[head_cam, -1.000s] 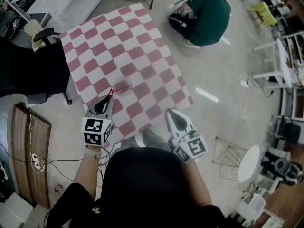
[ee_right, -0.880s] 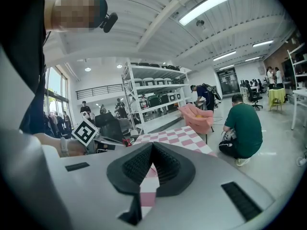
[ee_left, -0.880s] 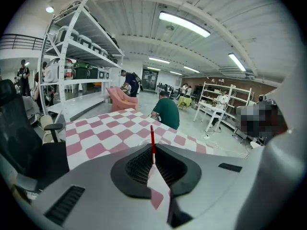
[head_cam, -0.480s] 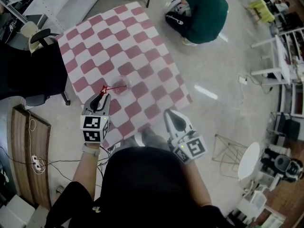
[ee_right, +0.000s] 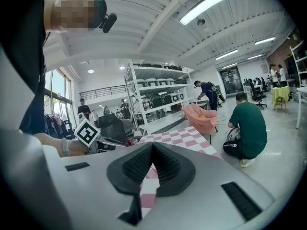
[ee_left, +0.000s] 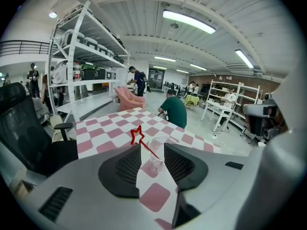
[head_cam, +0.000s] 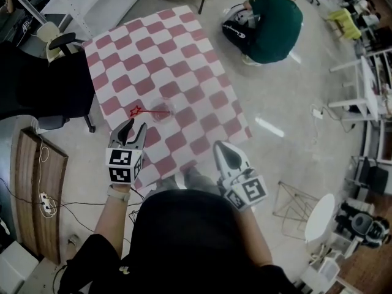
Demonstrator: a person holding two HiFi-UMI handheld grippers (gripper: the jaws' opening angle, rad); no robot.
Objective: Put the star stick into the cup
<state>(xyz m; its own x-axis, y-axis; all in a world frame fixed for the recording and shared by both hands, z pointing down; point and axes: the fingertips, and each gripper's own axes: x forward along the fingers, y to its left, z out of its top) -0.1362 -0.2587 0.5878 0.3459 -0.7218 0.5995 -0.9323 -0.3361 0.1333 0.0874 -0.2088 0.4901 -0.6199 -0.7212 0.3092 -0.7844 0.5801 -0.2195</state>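
A clear cup (head_cam: pixel 163 109) stands on the red-and-white checkered table (head_cam: pixel 184 54). The red star stick (head_cam: pixel 147 111) leans in it, with its star end out over the rim toward my left gripper (head_cam: pixel 136 125). That gripper's jaws are opening and touch nothing; the star sits just beyond the fingertips. In the left gripper view the star stick (ee_left: pixel 139 137) slants down into the cup (ee_left: pixel 156 153), seen through the gap of the left gripper (ee_left: pixel 151 151). My right gripper (head_cam: pixel 218 146) hovers at the table's near edge, shut and empty; the right gripper (ee_right: pixel 151 150) shows its pads together.
A person in green (head_cam: pixel 269 20) crouches on the floor beyond the table's far right corner. A black office chair (head_cam: pixel 43 84) stands against the table's left side. A wooden bench (head_cam: pixel 37 195) is at my left, and white shelving (ee_left: pixel 81 66) rises behind the table.
My left gripper, shut on the stick's star end a second ago, has opened and let go. The stick now rests in the cup by itself. The right gripper has stayed put.
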